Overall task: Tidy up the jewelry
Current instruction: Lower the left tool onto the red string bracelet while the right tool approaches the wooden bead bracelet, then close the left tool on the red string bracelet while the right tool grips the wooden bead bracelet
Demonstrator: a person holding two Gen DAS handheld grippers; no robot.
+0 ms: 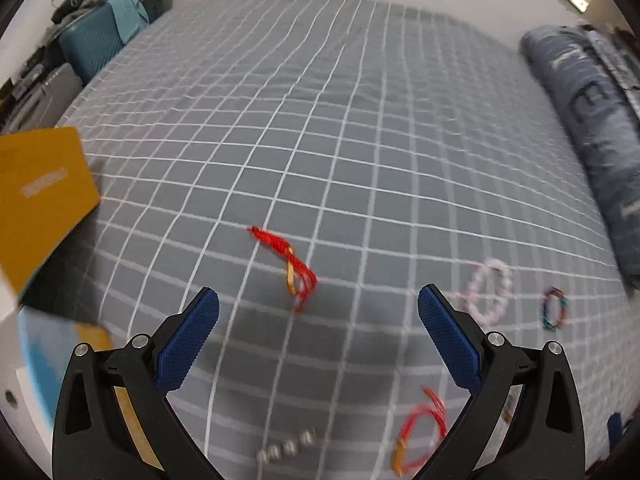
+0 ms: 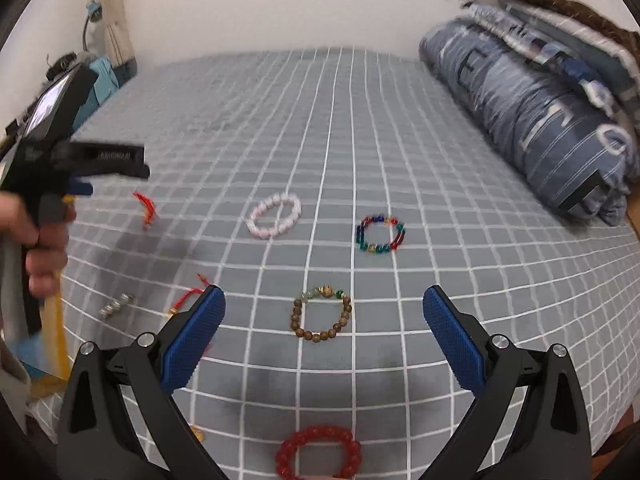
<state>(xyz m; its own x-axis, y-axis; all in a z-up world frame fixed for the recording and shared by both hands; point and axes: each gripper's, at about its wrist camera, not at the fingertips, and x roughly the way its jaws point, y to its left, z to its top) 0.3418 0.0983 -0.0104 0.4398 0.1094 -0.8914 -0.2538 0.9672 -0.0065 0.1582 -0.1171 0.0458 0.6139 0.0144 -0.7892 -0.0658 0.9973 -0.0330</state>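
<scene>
Several bracelets lie on a grey checked bedsheet [image 2: 360, 128]. In the right wrist view: a pink bead bracelet [image 2: 273, 216], a multicoloured bead bracelet [image 2: 380, 234], a brown wooden bead bracelet [image 2: 322, 314], a red bead bracelet [image 2: 318, 456] and a red string bracelet [image 2: 146, 206]. My right gripper [image 2: 323, 308] is open above the brown bracelet. My left gripper [image 1: 318, 309] is open and empty, just short of the red string bracelet [image 1: 295, 268]. A second red string bracelet [image 1: 420, 436] and a silver bead piece [image 1: 289, 448] lie under it.
A yellow box lid [image 1: 44, 192] and a white and blue box [image 1: 36, 364] stand at the left. A rolled blue duvet [image 2: 532, 120] lies along the right side of the bed. Suitcases [image 1: 92, 44] stand beyond the bed's far left edge.
</scene>
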